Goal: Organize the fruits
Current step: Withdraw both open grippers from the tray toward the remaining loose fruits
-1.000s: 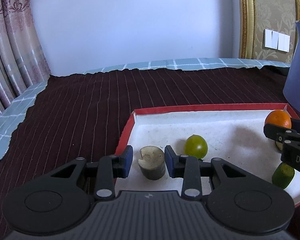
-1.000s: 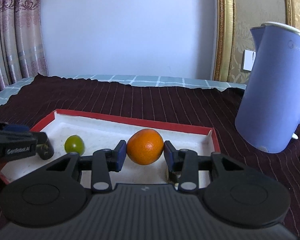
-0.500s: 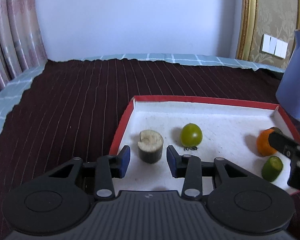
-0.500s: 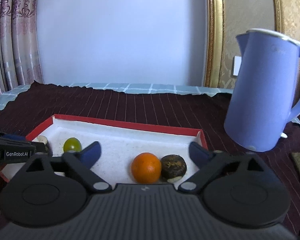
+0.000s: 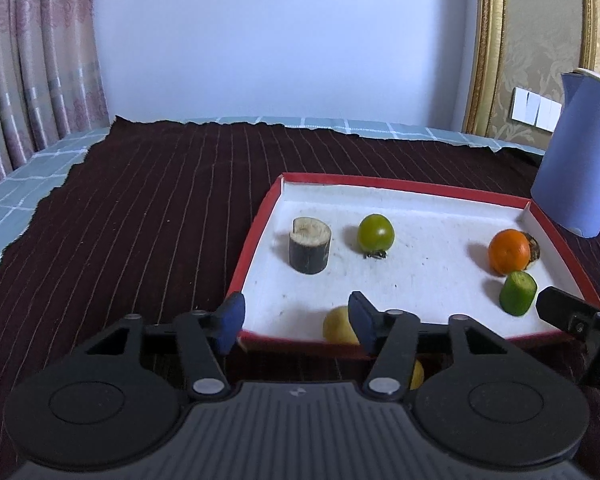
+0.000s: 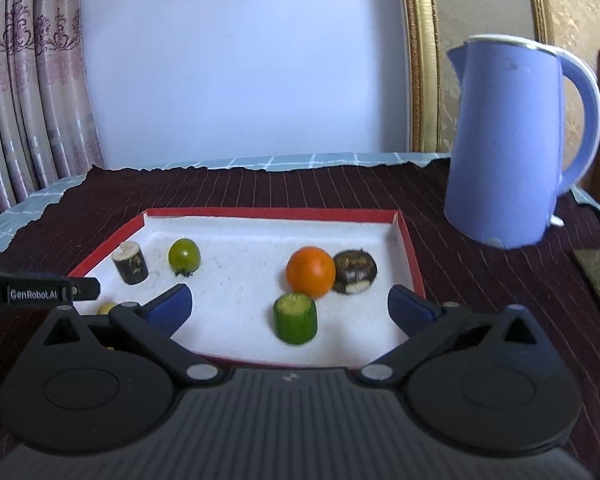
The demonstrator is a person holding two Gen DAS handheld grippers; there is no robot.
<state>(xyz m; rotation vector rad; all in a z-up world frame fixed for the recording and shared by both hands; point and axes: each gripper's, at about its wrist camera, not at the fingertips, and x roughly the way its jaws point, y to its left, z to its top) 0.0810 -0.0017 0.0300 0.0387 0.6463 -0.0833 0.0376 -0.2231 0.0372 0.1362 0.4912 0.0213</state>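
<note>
A red-rimmed white tray (image 5: 260,220) (image 6: 410,256) lies on the dark striped cloth. In it are a dark cut stalk piece (image 5: 310,245) (image 6: 131,267), a green tomato (image 5: 376,233) (image 6: 184,255), an orange (image 5: 509,251) (image 6: 310,271), a dark brown chestnut-like fruit (image 5: 533,247) (image 6: 355,271), a green cucumber piece (image 5: 518,293) (image 6: 295,318) and a yellow fruit (image 5: 338,325) (image 6: 107,307) at the near rim. My left gripper (image 5: 296,322) is open and empty over the tray's near left corner. My right gripper (image 6: 288,312) is wide open and empty above the tray's near edge.
A blue electric kettle (image 6: 512,140) (image 5: 576,160) stands right of the tray. The dark cloth (image 5: 140,208) stretches left and back to a blue checked edge (image 5: 16,188). Curtains hang at the left, a wall and gold frame behind.
Both grippers have pulled back from the tray. The right gripper let go of the orange and opened wide. The left gripper opened wider, leaving the stalk piece standing.
</note>
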